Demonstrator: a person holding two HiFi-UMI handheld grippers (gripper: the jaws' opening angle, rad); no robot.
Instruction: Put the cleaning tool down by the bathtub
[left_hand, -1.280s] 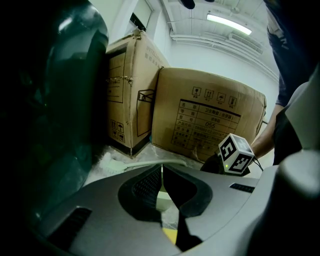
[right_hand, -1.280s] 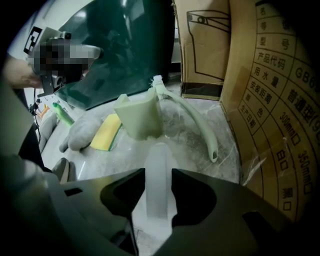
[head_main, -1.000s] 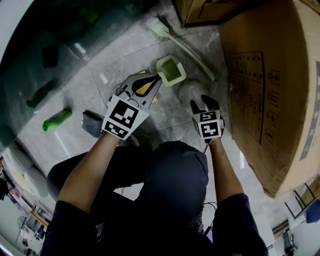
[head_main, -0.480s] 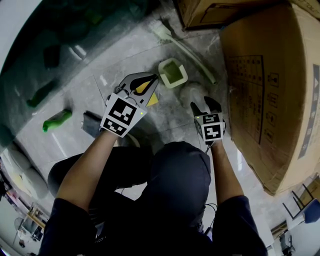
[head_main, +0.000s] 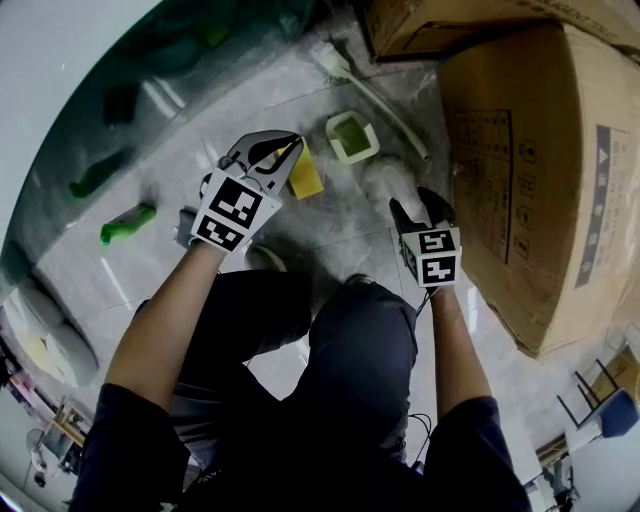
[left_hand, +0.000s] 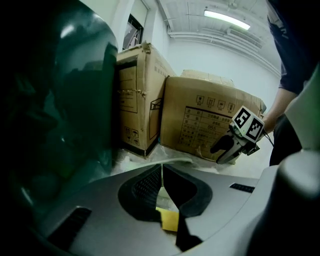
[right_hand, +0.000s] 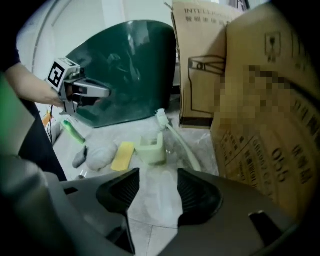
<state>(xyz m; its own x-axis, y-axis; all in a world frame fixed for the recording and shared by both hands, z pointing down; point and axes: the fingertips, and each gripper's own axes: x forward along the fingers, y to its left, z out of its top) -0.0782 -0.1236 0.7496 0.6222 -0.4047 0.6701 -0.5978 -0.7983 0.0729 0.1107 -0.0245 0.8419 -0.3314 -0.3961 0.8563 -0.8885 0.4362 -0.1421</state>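
A person crouched on a marble floor (head_main: 250, 90) between a dark green bathtub (right_hand: 125, 70) and a large cardboard box (head_main: 540, 170), a two-jaw gripper in each hand. The right gripper (right_hand: 158, 175) hung low with its jaws spread wide. A whitish cleaning tool (right_hand: 162, 200) lay flat on the floor in line with the gap between those jaws, and neither pad pressed on it. The tool rested in the strip of floor between tub and box, nearer the box.

The left gripper (left_hand: 161, 167) was raised above the floor with its jaws drawn together, tips all but meeting and nothing gripped between them. A yellow sponge (head_main: 306, 178) lay on the floor just past its tips. Beyond the sponge stood a pale green open holder (head_main: 352, 137). A long-handled white brush (head_main: 380, 98) lay slantwise behind the holder, its head toward a second cardboard box (right_hand: 197, 65). A green bottle (head_main: 127, 222) lay on its side close against the tub, well apart from the cleaning tool.
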